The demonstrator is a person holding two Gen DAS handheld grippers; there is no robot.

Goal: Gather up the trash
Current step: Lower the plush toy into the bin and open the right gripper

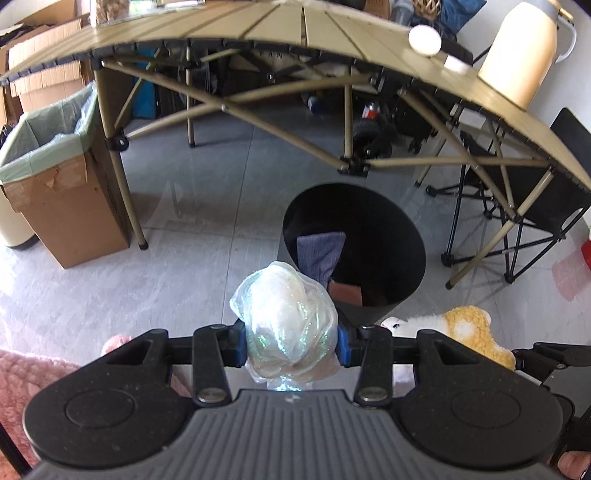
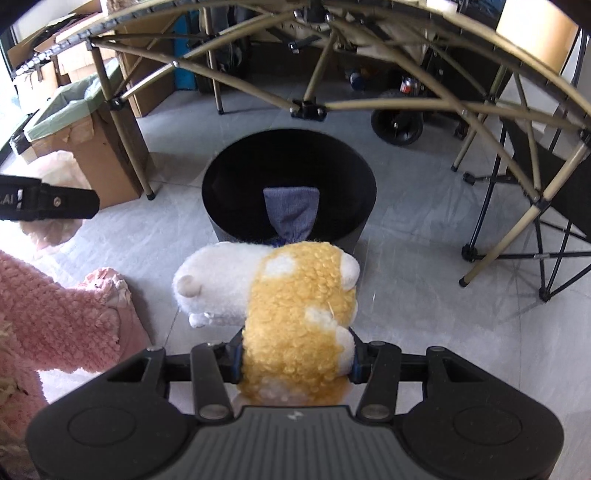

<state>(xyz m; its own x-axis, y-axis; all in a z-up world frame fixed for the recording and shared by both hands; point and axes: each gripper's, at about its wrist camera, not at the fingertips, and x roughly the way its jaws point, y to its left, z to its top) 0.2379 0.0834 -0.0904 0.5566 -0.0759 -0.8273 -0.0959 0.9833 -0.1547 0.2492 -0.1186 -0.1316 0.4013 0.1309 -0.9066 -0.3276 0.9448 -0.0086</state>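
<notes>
Black bin [image 2: 229, 206] under table [image 1: 280, 26], left tool [image 1: 291, 347] clamping plastic wad [image 1: 286, 325], right tool [image 2: 297, 363] gripping plush [image 2: 295, 306]

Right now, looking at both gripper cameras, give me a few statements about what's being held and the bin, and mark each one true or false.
1. The left gripper is shut on a crumpled plastic bag. True.
2. The right gripper is open and holds nothing. False: it is shut on a yellow and white plush toy.
3. The black bin already holds a blue-grey cloth. True.
4. The black bin stands on the folding table. False: it stands on the floor in front of the table.
5. The cardboard box has a green liner. True.
</notes>
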